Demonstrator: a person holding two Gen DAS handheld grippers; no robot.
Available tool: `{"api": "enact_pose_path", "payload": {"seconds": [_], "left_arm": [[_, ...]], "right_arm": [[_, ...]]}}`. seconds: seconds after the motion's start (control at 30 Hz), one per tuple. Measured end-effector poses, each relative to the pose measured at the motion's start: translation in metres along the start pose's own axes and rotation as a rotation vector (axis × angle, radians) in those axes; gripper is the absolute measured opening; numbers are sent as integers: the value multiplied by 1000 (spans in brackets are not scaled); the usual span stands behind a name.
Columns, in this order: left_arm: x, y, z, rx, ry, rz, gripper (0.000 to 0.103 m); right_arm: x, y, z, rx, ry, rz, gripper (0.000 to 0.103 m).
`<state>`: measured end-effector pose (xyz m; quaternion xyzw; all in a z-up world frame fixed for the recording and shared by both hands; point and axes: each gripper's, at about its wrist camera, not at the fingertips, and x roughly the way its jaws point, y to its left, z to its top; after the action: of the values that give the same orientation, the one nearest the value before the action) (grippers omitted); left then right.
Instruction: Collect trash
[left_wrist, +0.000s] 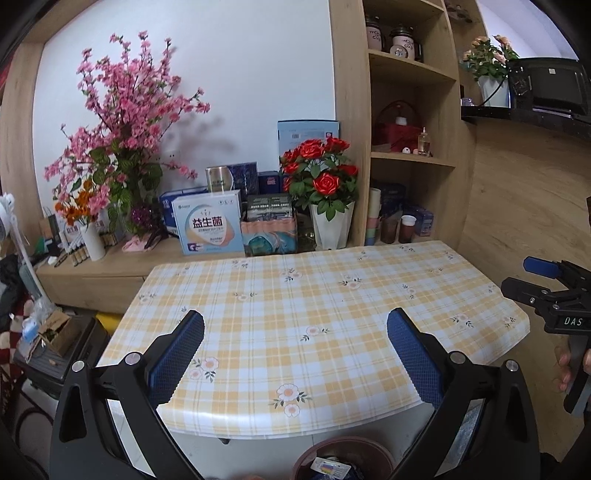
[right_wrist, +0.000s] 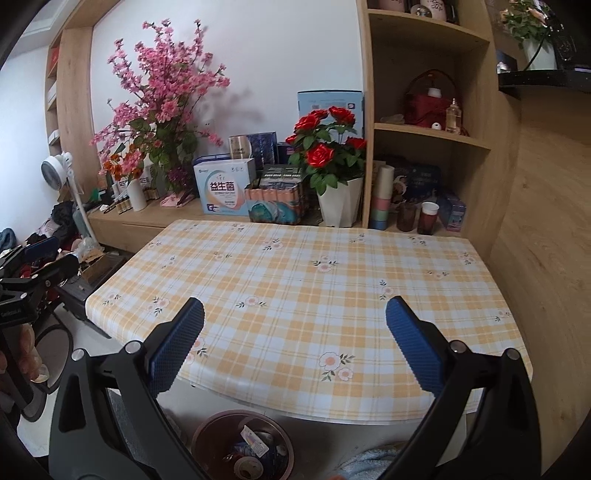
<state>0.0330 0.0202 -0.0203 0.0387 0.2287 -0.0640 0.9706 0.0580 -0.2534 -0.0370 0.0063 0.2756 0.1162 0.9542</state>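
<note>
A round brown bin (right_wrist: 243, 446) stands on the floor below the table's near edge, holding wrappers and a tape roll; its rim shows in the left wrist view too (left_wrist: 343, 458). My left gripper (left_wrist: 295, 328) is open above the table's front edge, nothing between its blue pads. My right gripper (right_wrist: 295, 317) is open as well and holds nothing. The right gripper shows at the right edge of the left wrist view (left_wrist: 554, 291), held by a hand. The left gripper appears at the left edge of the right wrist view (right_wrist: 33, 266). The yellow plaid tablecloth (left_wrist: 314, 302) carries no loose items.
Behind the table, a wooden ledge (left_wrist: 110, 266) carries pink blossoms (left_wrist: 125, 122), a red rose pot (left_wrist: 328, 210) and boxes (left_wrist: 210, 225). Shelves (right_wrist: 424, 129) with cups and jars rise at the right. Clutter and a black case (left_wrist: 55, 350) crowd the floor at left.
</note>
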Motion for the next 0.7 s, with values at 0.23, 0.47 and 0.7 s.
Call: {"api": "enact_pose_path", "payload": {"seconds": [0.23,0.47,0.7], "left_arm": [[-1,-2,0,-20,3,-19,97],[-3,-1,0,-13,-3,-6,97],[-4,-4,-1,-2,-11,12,97]], "right_arm": [[-7,-3,2,3,-13,-13,97],[-7,-3,2,6,-13,-15,97],[-7,-3,2,5,-13,-16,97]]}}
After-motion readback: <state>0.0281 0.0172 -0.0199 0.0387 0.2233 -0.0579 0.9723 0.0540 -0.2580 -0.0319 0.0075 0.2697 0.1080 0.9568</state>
